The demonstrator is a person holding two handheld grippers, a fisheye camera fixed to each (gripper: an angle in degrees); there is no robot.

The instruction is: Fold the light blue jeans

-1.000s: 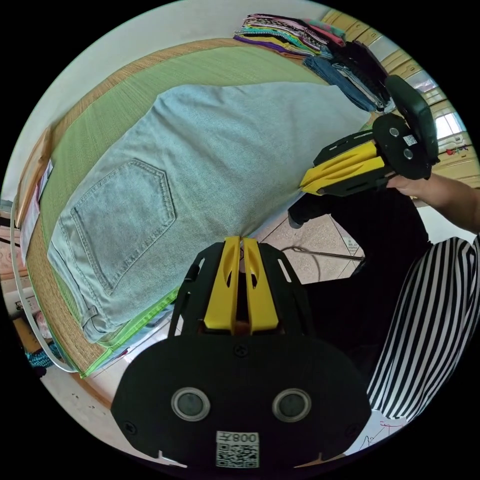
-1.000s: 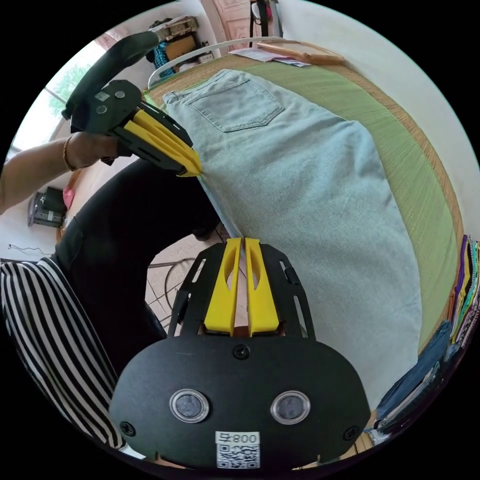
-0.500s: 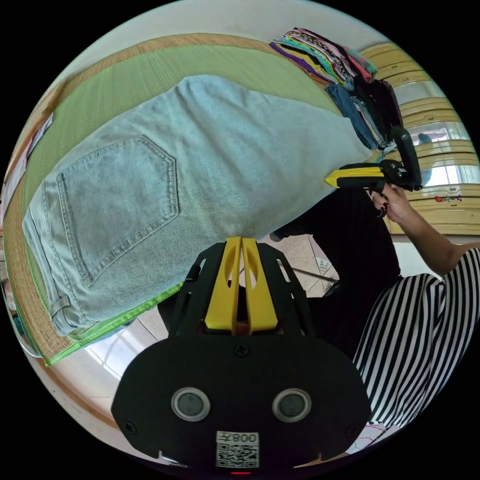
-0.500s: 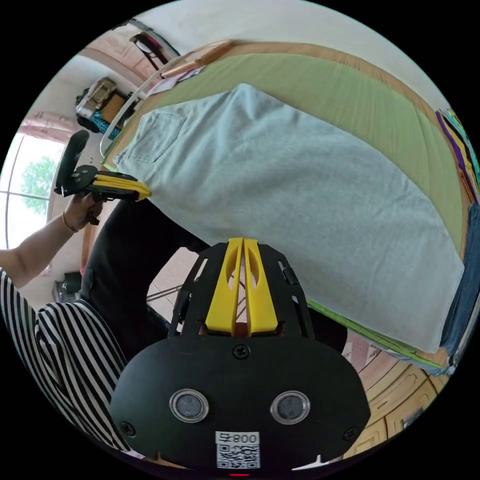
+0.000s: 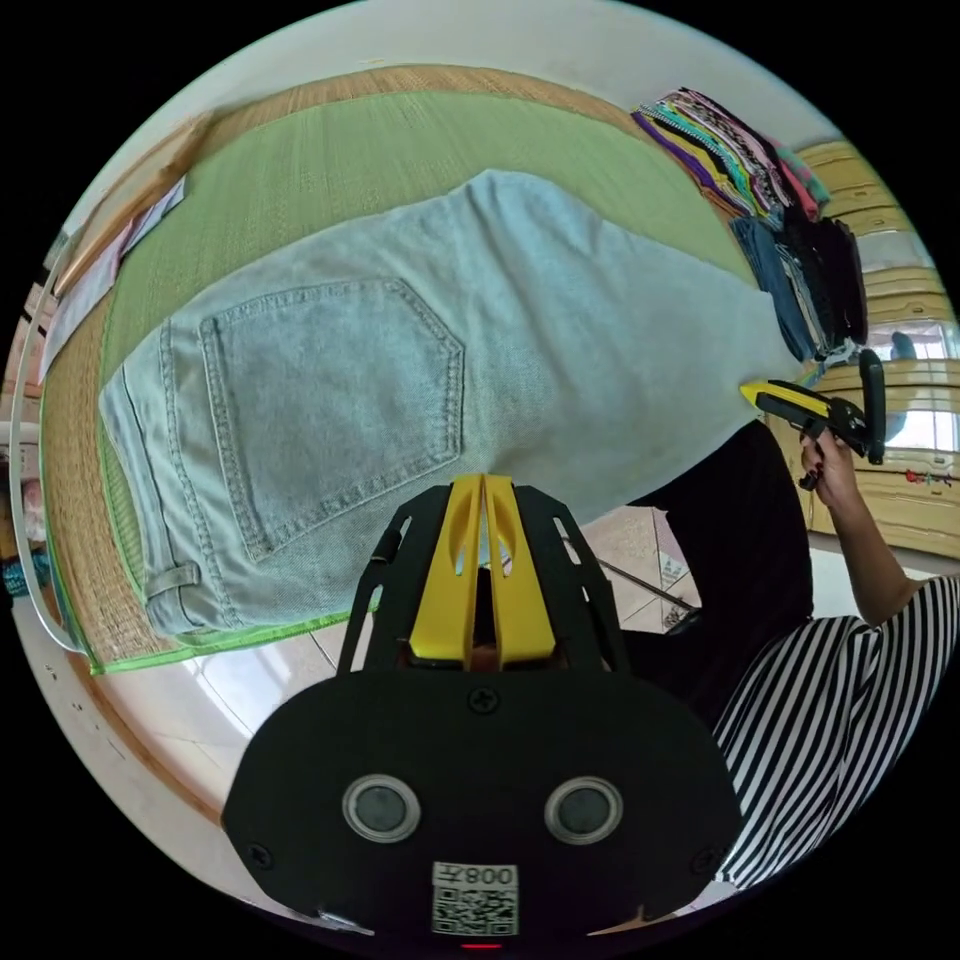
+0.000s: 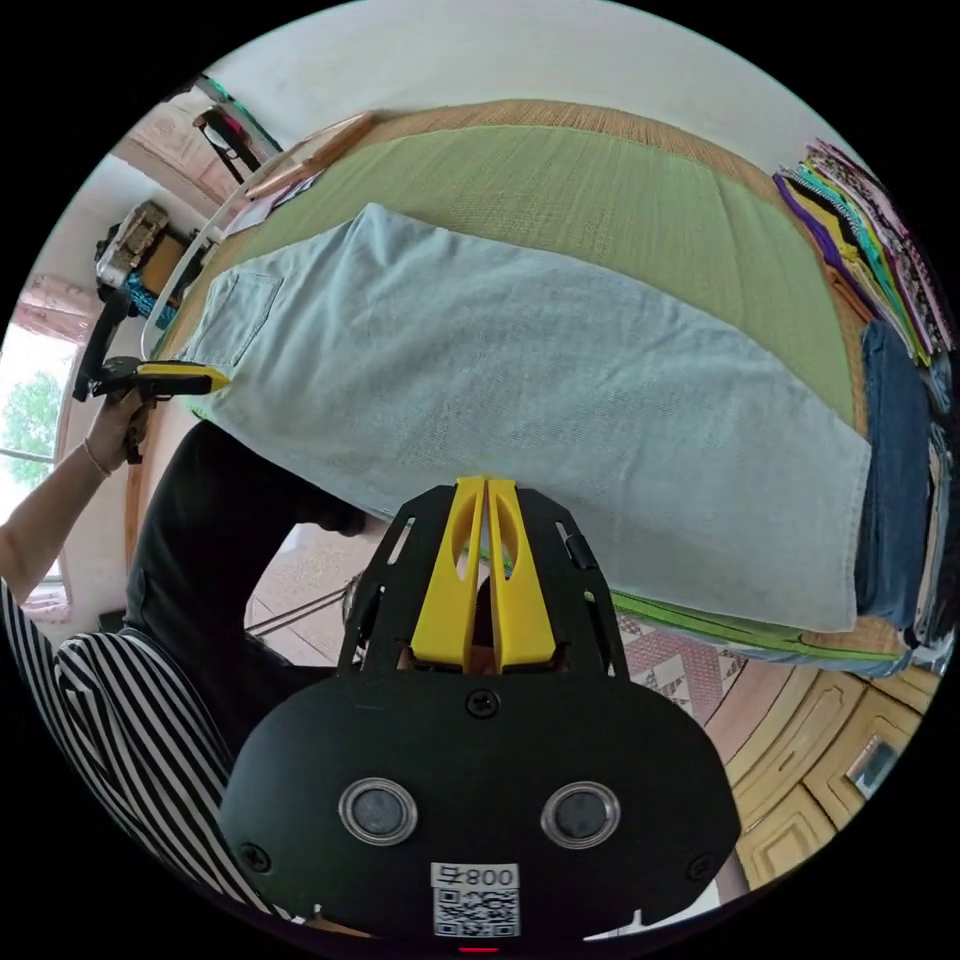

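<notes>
Left gripper view: the left tongs point(image 5: 484, 482) are clenched at the near edge of the light blue jeans point(image 5: 420, 370) — whether they pinch denim I cannot tell. The jeans lie flat on a green mat point(image 6: 600, 200), back pocket point(image 5: 335, 400) up. The right tongs point(image 6: 486, 484) are likewise clenched at the edge — grip unclear.

Prob. home bedroom: mat-covered bed point(image 6: 620, 190), folded clothes stack point(image 5: 770, 210).

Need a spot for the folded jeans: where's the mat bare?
Bare green mat lies between the light blue jeans and the far wall. Crowded: the clothes stack lines the hem end, and papers sit by the waistband corner.
</notes>
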